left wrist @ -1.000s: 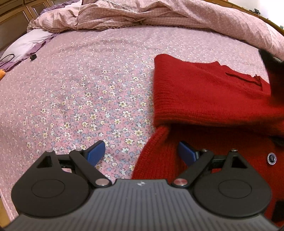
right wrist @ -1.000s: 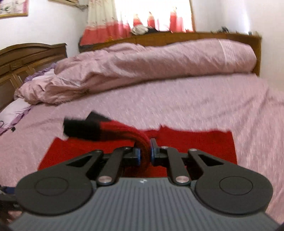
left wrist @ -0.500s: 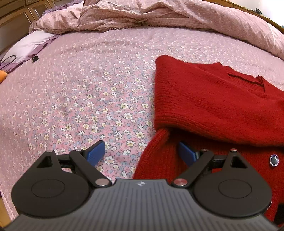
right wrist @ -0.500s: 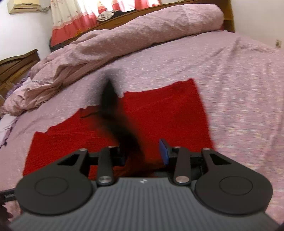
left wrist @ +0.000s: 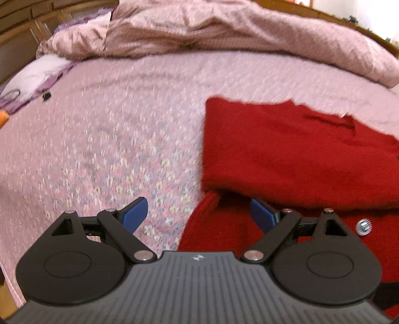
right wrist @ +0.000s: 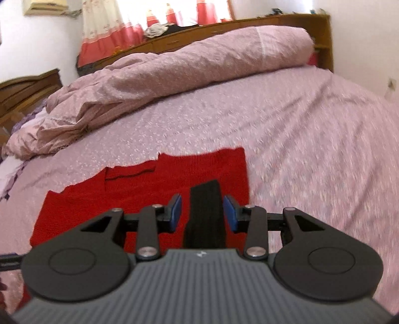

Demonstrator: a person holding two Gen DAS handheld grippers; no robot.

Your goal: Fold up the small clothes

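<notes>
A red knitted sweater lies flat on the floral pink bedsheet, with a folded upper layer and a silver button near its front. My left gripper hovers open and wide over the sweater's left edge; a red sleeve lies below, between the blue pads, which do not touch it. In the right wrist view the sweater spreads ahead. My right gripper is open. The sleeve's black cuff lies between its pads without being pressed.
A rolled pink duvet runs along the far side of the bed, in front of a wooden frame. A white pillow and a small black object lie at far left. Bare sheet stretches right of the sweater.
My right gripper was shut on the black-cuffed sleeve a second ago; its jaws have parted and the cuff now rests on the sweater. The left gripper has risen slightly, still open.
</notes>
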